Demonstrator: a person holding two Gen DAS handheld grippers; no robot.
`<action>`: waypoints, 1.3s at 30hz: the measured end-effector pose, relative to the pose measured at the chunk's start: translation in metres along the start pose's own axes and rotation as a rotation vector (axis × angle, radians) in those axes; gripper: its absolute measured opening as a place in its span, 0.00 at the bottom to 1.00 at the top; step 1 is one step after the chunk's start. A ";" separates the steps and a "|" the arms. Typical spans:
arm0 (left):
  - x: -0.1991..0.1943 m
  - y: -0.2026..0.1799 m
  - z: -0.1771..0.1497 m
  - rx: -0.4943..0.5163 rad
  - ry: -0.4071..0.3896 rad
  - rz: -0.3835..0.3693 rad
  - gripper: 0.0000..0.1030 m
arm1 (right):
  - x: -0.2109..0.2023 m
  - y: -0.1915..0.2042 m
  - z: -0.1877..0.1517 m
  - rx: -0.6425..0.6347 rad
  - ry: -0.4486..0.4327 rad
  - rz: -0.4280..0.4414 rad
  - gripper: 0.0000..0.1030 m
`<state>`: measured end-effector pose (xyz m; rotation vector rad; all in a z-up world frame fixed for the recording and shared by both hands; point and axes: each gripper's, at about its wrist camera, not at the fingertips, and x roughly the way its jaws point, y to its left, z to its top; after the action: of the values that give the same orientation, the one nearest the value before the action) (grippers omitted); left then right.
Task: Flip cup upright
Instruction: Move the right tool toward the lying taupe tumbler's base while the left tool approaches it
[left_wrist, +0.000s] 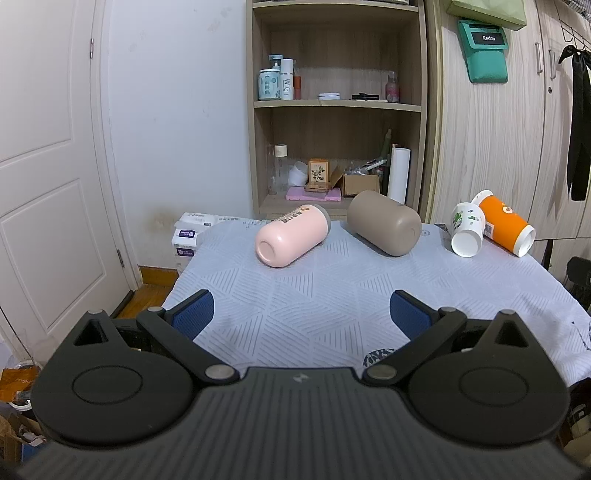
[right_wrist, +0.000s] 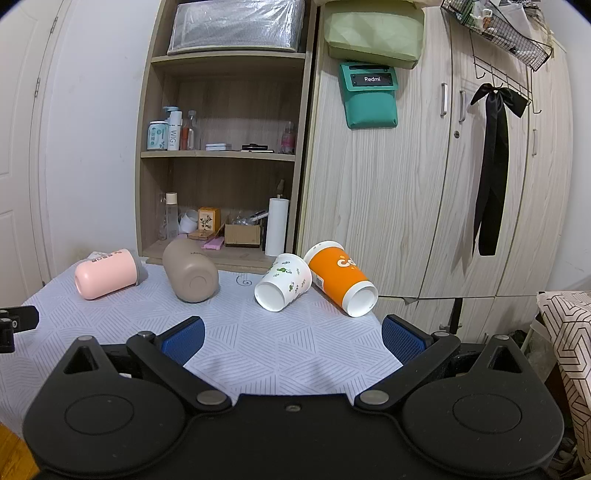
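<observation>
Several cups lie on their sides along the far edge of the cloth-covered table (left_wrist: 306, 306): a pink cup (left_wrist: 291, 235) (right_wrist: 106, 273), a taupe cup (left_wrist: 384, 228) (right_wrist: 190, 275), a white cup with green print (left_wrist: 467, 229) (right_wrist: 282, 281) and an orange cup (left_wrist: 504, 222) (right_wrist: 341, 277). My left gripper (left_wrist: 301, 314) is open and empty, well short of the pink and taupe cups. My right gripper (right_wrist: 293, 338) is open and empty, short of the white and orange cups.
An open wooden shelf unit (left_wrist: 336, 107) with bottles and boxes stands behind the table, beside wooden cupboard doors (right_wrist: 406, 184). A white door (left_wrist: 48, 166) is at the left. The table's right edge (right_wrist: 384, 321) drops off near the orange cup.
</observation>
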<state>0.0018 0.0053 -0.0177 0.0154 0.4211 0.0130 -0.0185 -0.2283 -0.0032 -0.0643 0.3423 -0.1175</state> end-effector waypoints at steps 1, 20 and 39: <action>0.000 0.000 -0.001 -0.001 0.000 -0.001 1.00 | 0.000 0.000 0.000 0.001 0.001 0.000 1.00; 0.013 0.009 0.049 -0.002 0.088 -0.100 1.00 | 0.011 -0.019 0.020 -0.048 -0.068 0.237 1.00; 0.146 -0.007 0.086 -0.129 0.237 -0.221 1.00 | 0.129 0.027 0.058 -0.169 0.064 0.609 1.00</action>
<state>0.1706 -0.0003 0.0011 -0.1614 0.6566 -0.1775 0.1241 -0.2153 0.0063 -0.1206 0.4217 0.5137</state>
